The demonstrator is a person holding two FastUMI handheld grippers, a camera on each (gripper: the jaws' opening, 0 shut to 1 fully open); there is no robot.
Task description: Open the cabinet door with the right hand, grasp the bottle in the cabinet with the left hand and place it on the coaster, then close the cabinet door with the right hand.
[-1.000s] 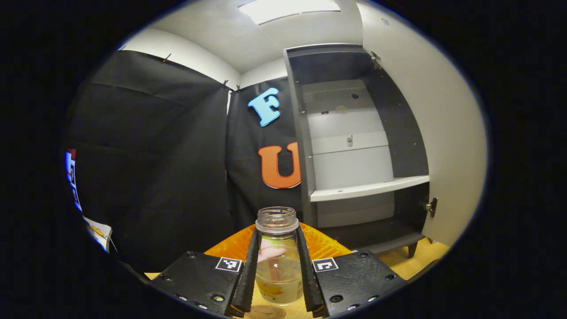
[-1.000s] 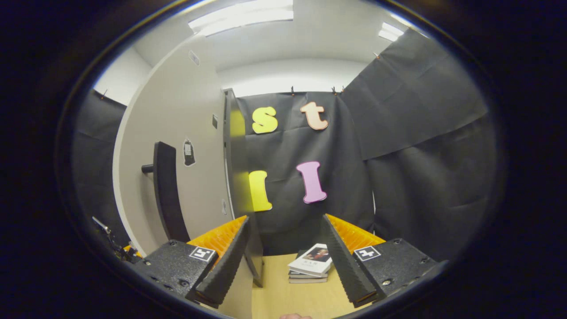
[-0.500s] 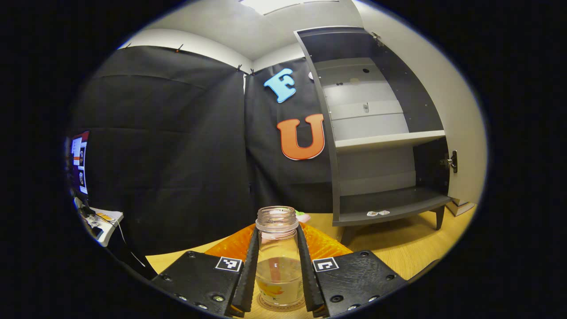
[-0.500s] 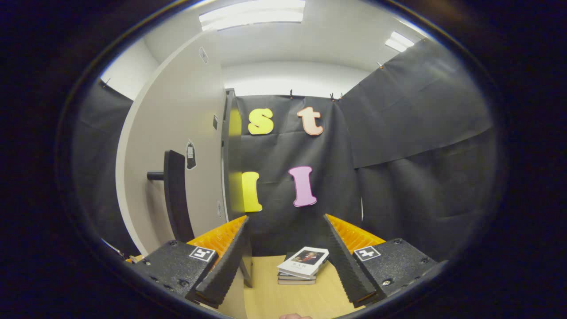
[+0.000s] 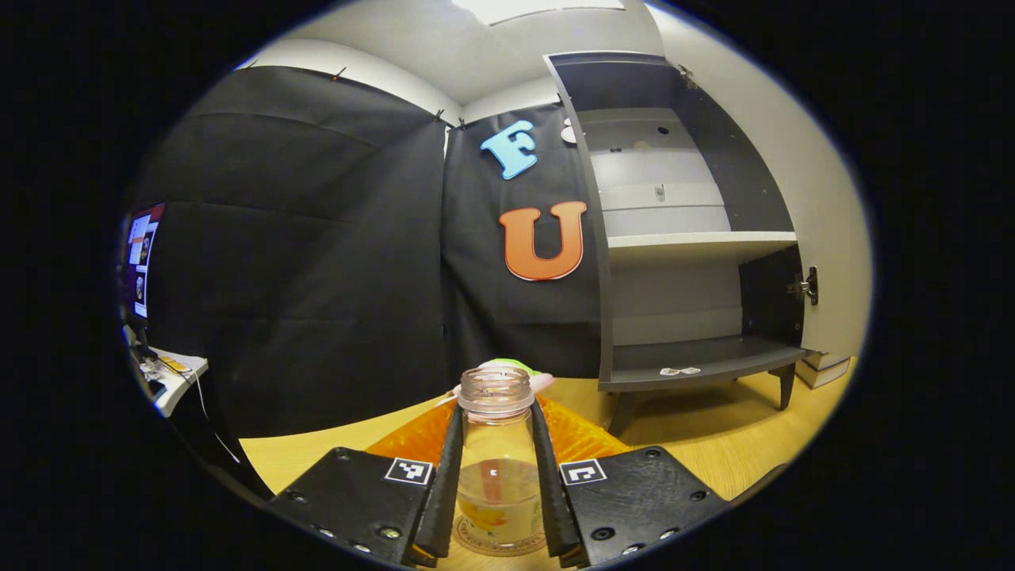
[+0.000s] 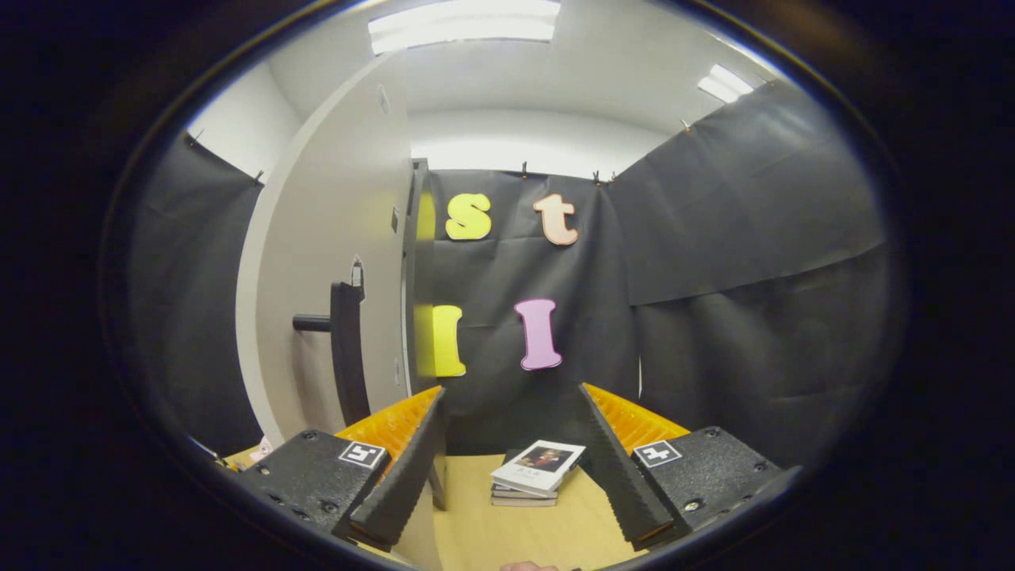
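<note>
Left gripper (image 5: 496, 484) level, pinching upright bottle (image 5: 496, 468) on coaster (image 5: 499, 546); right gripper (image 6: 511, 460) spread (facing cabinet door (image 6: 333, 262)).

light: bright, from white rectangular ceiling panels (image 6: 464, 20) overhead
shadows: soft, under the dark grey open cabinet (image 5: 698, 238) on the light wooden tabletop (image 5: 714, 444)
focus: sharp at centre
distortion: strong fisheye bending at the edges
glare: mild on the clear glass bottle (image 5: 496, 468)
</note>
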